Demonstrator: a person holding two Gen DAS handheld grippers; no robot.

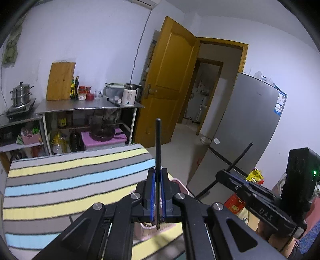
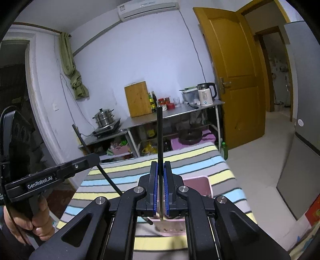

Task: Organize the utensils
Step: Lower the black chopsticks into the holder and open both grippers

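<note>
My left gripper [image 1: 158,172] is clamped on a thin black chopstick [image 1: 158,144] that stands upright between the blue pads. The right gripper [image 2: 160,166] is clamped the same way on a second black chopstick [image 2: 159,132]. Both hang over the striped table cover [image 1: 60,180], with a pink basket [image 2: 200,184] just beneath the jaws. Only the left view shows the grey fridge [image 1: 250,124] and the right gripper from the side. Only the right view shows the air conditioner [image 2: 148,9] and the hand [image 2: 40,222] on the left tool's grip.

Dim bluish light, fisheye-bent edges, slight blur
</note>
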